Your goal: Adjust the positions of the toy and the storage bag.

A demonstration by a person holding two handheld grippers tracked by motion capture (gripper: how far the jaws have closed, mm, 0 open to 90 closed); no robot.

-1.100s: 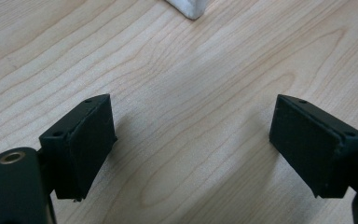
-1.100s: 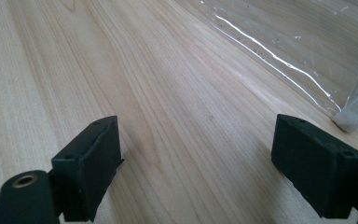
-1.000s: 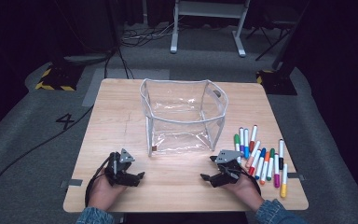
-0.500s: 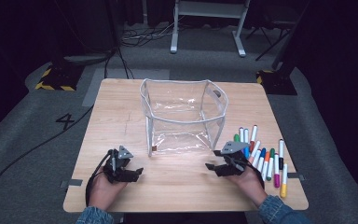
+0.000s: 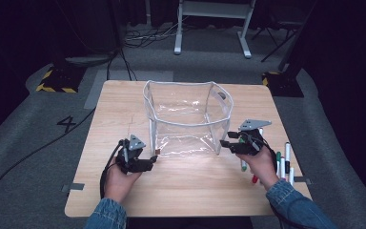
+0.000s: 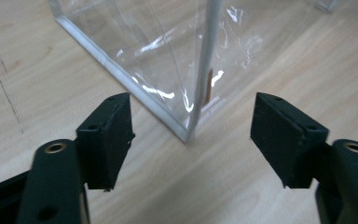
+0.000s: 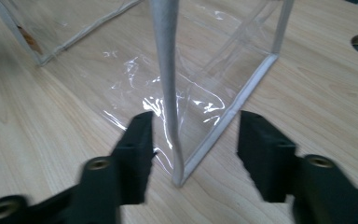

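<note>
A clear plastic bag [image 5: 186,119] with white piping stands open at the middle of the wooden table [image 5: 195,191]. My left gripper [image 5: 151,161] is at its near left corner, seen close up as the bag's corner seam [image 6: 200,70] ahead of the left gripper [image 6: 192,100]. Its jaws have just been closing and stand apart, touching nothing. My right gripper [image 5: 225,143] is at the near right corner. The bag's upright white edge [image 7: 165,70] runs down between the right gripper [image 7: 196,119] jaws, which have just been closing. Its pads are clear of the edge.
Several coloured markers [image 5: 282,162] lie on the table at the right, beside and partly under my right hand. The table's front edge is near my forearms. Grey floor, cables and a stand's legs [image 5: 209,28] lie beyond the table.
Both hands have moved forward and up toward the bag's near corners. The right hand came left, away from the markers. Both pairs of jaws are narrower than before.
</note>
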